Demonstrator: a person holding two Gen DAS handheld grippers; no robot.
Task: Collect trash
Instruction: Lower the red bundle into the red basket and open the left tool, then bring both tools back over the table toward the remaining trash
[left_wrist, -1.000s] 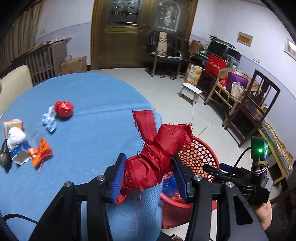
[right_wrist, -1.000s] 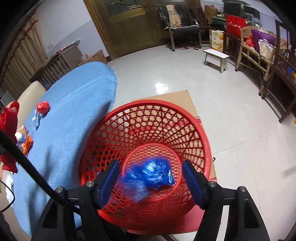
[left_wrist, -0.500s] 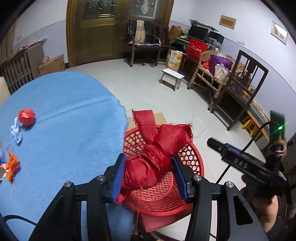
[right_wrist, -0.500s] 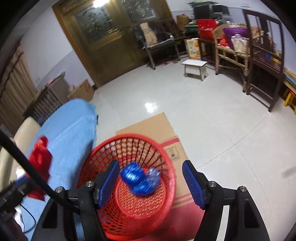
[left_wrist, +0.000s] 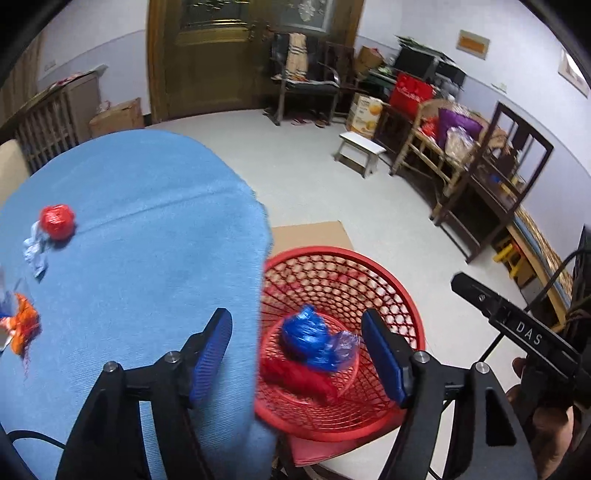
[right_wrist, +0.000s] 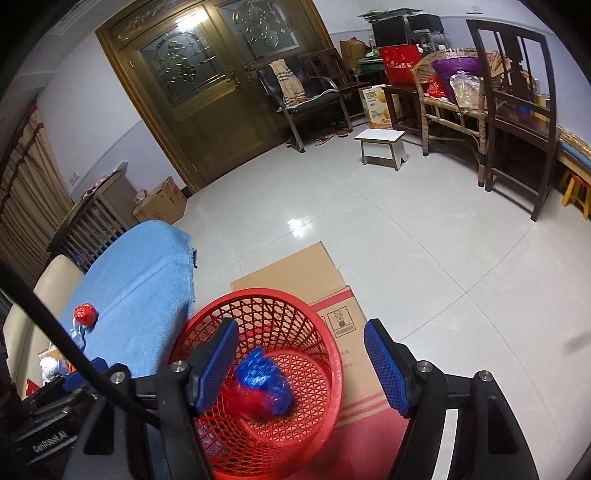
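Over the red basket (left_wrist: 369, 258): left claw (left_wrist: 295, 354) just opened, red cloth (left_wrist: 295, 376) dropped beside blue wrapper (left_wrist: 310, 336); right claw (right_wrist: 299, 365) open, empty; next, fetch table (left_wrist: 147, 258) scraps.

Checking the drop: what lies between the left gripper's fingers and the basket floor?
Open air only. In the left wrist view the left gripper holds nothing; the red cloth bundle lies in the red basket.

Open right claw (right_wrist: 299, 363) above red basket (right_wrist: 258, 306).

Red cloth wad (left_wrist: 295, 374) in basket (left_wrist: 388, 269)
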